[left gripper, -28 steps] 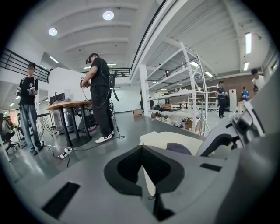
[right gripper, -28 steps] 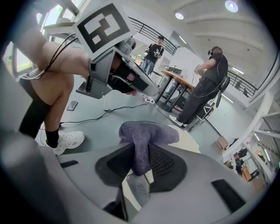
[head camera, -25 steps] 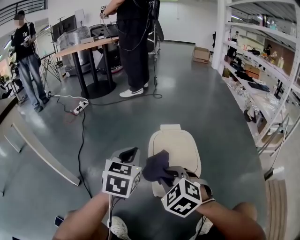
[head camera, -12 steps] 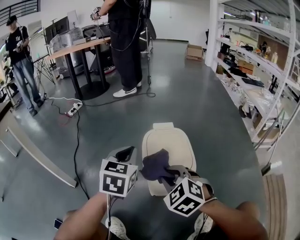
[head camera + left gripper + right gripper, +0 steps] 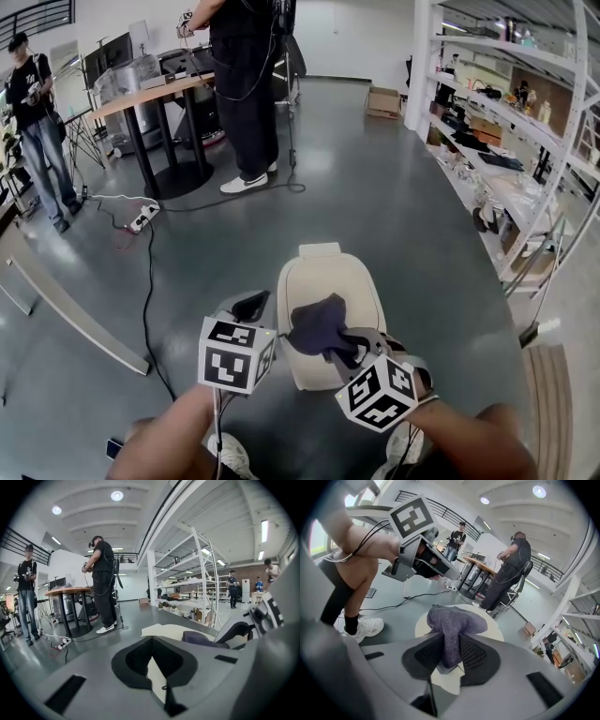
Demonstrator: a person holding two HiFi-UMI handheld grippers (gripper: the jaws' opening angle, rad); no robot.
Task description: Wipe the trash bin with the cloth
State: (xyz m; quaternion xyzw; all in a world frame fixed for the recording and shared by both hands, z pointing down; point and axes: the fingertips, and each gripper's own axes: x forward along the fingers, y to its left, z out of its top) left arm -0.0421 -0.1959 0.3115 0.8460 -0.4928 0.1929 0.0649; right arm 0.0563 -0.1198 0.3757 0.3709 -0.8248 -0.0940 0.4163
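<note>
The trash bin [image 5: 328, 274] stands on the grey floor [image 5: 403, 206], seen from above as a cream, rounded lid with a small tab at its far edge. A dark purple cloth [image 5: 315, 324] is bunched over the near half of that lid. The right tongs [image 5: 349, 343] reach in from the bin's near right side and pinch the cloth. In the right gripper view the right tongs [image 5: 451, 654] have both pads clamped on a fold of the cloth [image 5: 455, 619], and the rest of it spreads out ahead over the cream lid [image 5: 493, 631]. Whether the cloth presses on the lid or hangs just above it cannot be told.

The left tongs [image 5: 249, 306] sit just beside the bin's near left edge, apart from the cloth. In the left gripper view the left tongs [image 5: 153, 641] are pressed together at the tips with nothing between them, and the lid [image 5: 164, 631] shows ahead and to the right with the cloth [image 5: 202, 638] on it.

Beyond the bin, a person in black [image 5: 242, 84] stands at a round worktop [image 5: 155, 92]. A power strip [image 5: 142, 218] lies on the floor to the bin's far left. White shelving [image 5: 525, 131] runs along the bin's right side.
</note>
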